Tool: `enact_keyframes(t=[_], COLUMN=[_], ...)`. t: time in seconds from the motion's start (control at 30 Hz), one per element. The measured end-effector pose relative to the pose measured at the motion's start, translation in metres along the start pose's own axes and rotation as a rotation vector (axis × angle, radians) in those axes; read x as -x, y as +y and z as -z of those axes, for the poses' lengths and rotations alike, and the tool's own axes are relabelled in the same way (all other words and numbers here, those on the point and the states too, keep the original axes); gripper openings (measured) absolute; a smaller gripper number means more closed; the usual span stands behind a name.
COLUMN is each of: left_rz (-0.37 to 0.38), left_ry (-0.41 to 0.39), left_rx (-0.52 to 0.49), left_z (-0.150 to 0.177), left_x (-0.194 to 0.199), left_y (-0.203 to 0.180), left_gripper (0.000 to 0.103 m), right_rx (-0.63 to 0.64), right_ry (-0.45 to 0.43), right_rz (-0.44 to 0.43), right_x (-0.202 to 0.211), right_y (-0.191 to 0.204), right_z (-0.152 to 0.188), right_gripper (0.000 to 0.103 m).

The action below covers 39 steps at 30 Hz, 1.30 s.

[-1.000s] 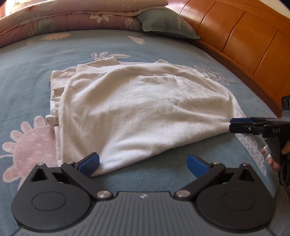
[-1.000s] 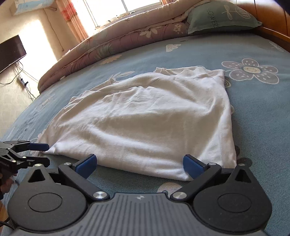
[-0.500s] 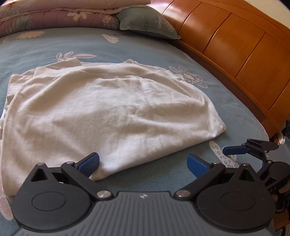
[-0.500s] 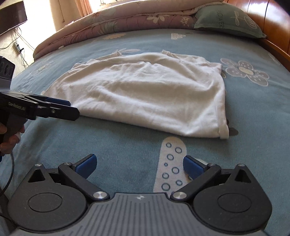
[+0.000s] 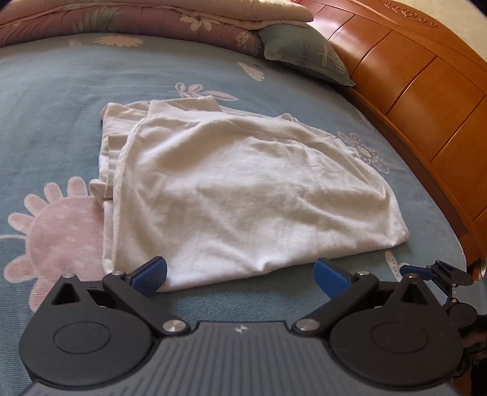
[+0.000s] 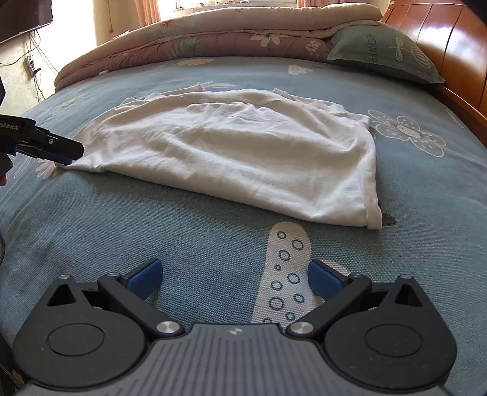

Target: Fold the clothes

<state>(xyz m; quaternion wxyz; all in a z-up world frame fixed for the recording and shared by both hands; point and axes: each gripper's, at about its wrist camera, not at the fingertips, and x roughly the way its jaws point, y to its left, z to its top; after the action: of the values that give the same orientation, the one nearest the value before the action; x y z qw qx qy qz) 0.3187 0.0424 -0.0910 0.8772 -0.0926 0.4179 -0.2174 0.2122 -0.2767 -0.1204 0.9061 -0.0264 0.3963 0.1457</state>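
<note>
A white garment (image 5: 243,195) lies folded and wrinkled on the blue flowered bedspread (image 5: 54,91), its ribbed collar at the far left. My left gripper (image 5: 240,274) is open at the garment's near edge, and its left pad (image 5: 149,274) touches the near-left corner. In the right wrist view the same garment (image 6: 237,152) lies ahead, with the left gripper (image 6: 70,155) at its left corner. My right gripper (image 6: 234,275) is open over bare bedspread, a short way back from the near hem, with nothing between its fingers. It shows low at the right in the left wrist view (image 5: 426,271).
A rolled flowered quilt (image 6: 213,39) and a green pillow (image 6: 383,51) lie at the far end of the bed. The wooden headboard (image 5: 426,100) runs along the right side. A dark screen (image 6: 24,15) and cables hang on the wall at the left.
The right gripper has drawn back from the garment's hem onto bare bedspread. The left gripper swung right, then returned to the near-left corner. The garment has stayed flat.
</note>
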Motion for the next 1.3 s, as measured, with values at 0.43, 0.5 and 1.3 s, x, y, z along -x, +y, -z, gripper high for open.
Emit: enact_keyframes(t=[0.43, 0.5, 1.3], left_rz=[-0.126, -0.172, -0.623], left_ry=[-0.017, -0.066, -0.053], left_rx=[-0.075, -0.207, -1.501], left_z=[-0.013, -0.009, 0.060], left_x=[-0.020, -0.009, -0.094], left_y=[0.006, -0.014, -0.135], left_gripper=[0.102, 0.102, 0.103], right_rx=[0.010, 0.015, 0.008], right_ry=[-0.027, -0.022, -0.029], right_rz=[0.006, 0.007, 0.014], right_x=[0.001, 0.001, 0.004], right_y=[0.002, 0.003, 0.004], right_z=[0.003, 0.002, 0.007], right_gripper=[0.103, 0.103, 0.103])
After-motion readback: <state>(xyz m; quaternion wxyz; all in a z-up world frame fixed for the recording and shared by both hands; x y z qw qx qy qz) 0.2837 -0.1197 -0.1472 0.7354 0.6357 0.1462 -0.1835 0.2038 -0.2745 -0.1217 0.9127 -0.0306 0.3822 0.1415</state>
